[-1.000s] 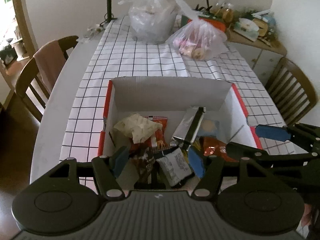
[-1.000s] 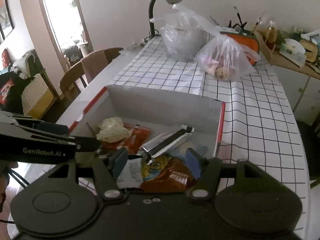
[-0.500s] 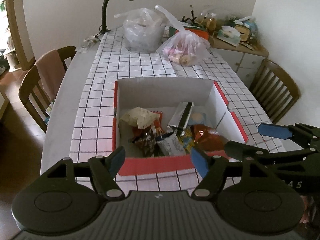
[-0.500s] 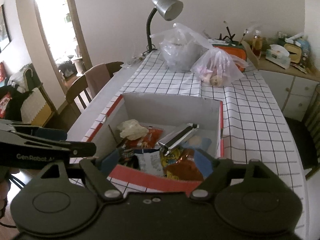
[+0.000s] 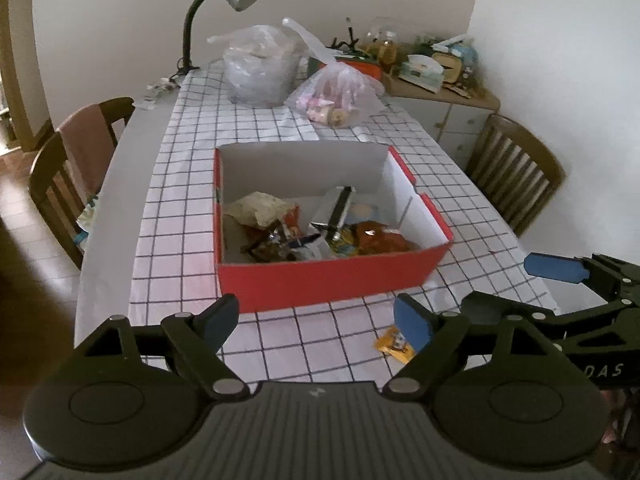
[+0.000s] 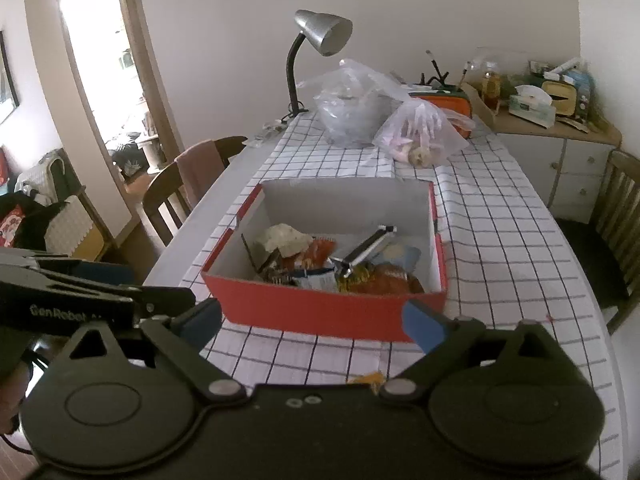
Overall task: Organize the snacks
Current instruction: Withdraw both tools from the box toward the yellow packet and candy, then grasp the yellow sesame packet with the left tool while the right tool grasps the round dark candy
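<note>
Left wrist view shows the long table with its checked cloth running away toward 12 o'clock. In the middle of the cloth sits the red box. It is open on top, and many snack packets lie in a pile inside: a silver one, an orange one, a pale crinkly one.

Most of the tidying looks done, since nearly all the snacks are in the box. One small yellow snack packet is left out. It lies flat on the cloth at 5 o'clock from the box, just by the near edge of the table. It probably goes in next.

Left gripper is low in its view, near the front wall of the box. Its blue fingers are spreading wider, with nothing between them. Right gripper is the same: its fingers are spreading very wide, and they hold nothing.

Left wrist view shows the yellow packet clearly. In the right wrist view only its top edge peeks over the gripper body at 6 o'clock. Right wrist view alone shows a bright doorway at 10 o'clock. Each view also shows the other gripper at its side.
</note>
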The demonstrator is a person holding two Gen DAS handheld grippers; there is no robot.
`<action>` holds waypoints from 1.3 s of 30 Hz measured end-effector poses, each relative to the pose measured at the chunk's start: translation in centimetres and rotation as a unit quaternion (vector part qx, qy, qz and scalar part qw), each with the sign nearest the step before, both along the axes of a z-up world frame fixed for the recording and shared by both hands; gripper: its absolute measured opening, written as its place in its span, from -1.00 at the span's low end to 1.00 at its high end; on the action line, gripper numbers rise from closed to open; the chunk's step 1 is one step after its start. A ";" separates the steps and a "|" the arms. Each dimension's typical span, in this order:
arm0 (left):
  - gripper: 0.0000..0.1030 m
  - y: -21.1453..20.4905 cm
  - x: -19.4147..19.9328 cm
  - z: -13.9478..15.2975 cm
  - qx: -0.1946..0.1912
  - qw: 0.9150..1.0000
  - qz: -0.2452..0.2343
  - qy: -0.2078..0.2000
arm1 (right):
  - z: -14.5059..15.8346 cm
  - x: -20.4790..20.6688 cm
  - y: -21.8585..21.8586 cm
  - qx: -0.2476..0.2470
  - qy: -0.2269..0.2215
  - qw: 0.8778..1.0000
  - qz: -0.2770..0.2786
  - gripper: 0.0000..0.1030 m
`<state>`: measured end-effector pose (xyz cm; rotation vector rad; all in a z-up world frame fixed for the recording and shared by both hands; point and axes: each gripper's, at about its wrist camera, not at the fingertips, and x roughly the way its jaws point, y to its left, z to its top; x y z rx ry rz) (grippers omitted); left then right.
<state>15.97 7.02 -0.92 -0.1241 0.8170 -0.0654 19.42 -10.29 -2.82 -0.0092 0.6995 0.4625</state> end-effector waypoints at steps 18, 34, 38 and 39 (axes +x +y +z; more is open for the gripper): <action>0.92 -6.0 3.0 -7.8 -0.014 0.996 -0.024 0.081 | -7.6 0.2 -4.6 -0.091 0.044 0.993 0.056 0.96; 0.91 -10.9 8.2 -13.9 0.015 0.988 -0.029 0.154 | -14.1 5.3 -5.7 -0.113 0.106 0.976 0.153 0.58; 0.90 -11.2 9.9 -14.7 0.016 0.984 -0.039 0.174 | -15.1 6.1 -5.8 -0.116 0.111 0.973 0.168 0.50; 0.90 -11.2 10.3 -15.0 0.015 0.982 -0.044 0.182 | -15.3 6.3 -5.8 -0.118 0.111 0.972 0.171 0.47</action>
